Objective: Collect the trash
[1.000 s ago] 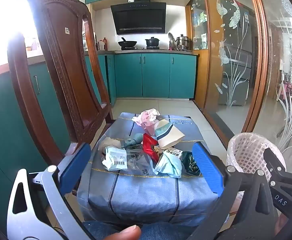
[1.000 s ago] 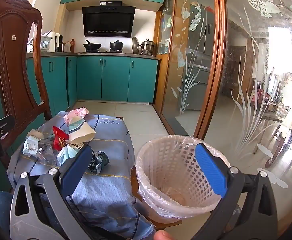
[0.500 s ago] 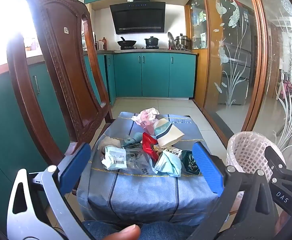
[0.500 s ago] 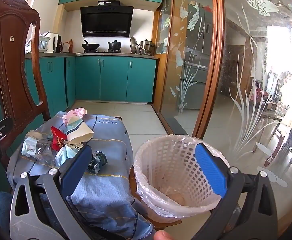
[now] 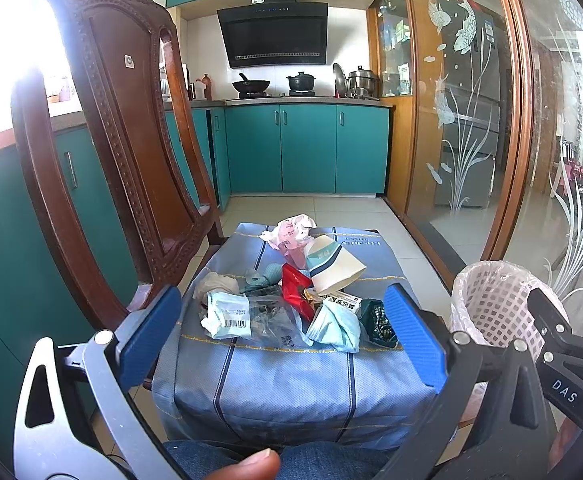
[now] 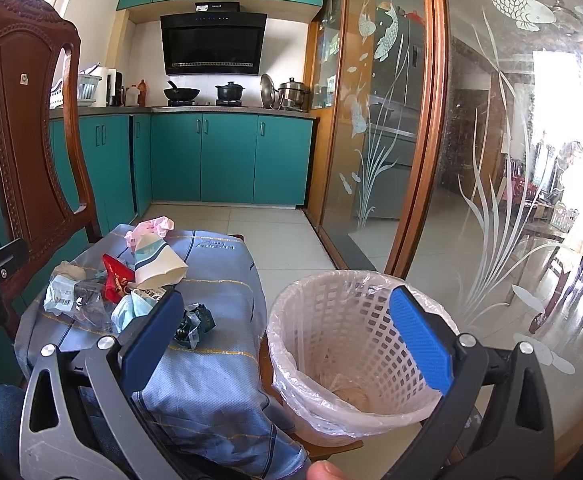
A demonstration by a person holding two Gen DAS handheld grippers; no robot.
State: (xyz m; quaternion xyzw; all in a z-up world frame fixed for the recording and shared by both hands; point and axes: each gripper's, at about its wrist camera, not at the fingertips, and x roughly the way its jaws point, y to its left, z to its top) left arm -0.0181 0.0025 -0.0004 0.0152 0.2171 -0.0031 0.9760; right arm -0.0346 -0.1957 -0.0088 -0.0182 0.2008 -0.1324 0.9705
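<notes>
A pile of trash lies on a blue cloth-covered stool [image 5: 291, 384]: a paper cup [image 5: 331, 266], a pink crumpled wrapper [image 5: 289, 232], a red wrapper [image 5: 295, 286], a pale blue packet [image 5: 227, 316], a light blue mask [image 5: 335, 326] and a dark green wrapper [image 5: 377, 320]. My left gripper [image 5: 283, 336] is open and empty, short of the pile. My right gripper [image 6: 287, 340] is open and empty above a white plastic-lined basket [image 6: 347, 344]. The basket [image 5: 491, 304] stands right of the stool. The cup [image 6: 159, 264] and dark green wrapper [image 6: 193, 324] show in the right wrist view.
A carved wooden chair [image 5: 123, 160] stands left of the stool. A glass sliding door [image 6: 491, 160] with etched fish runs along the right. Teal kitchen cabinets [image 5: 303, 148] are at the back. The person's jeans-clad knee [image 5: 219, 460] is at the near edge.
Both views have shifted only slightly. Both grippers stay open and empty, and the trash has not moved.
</notes>
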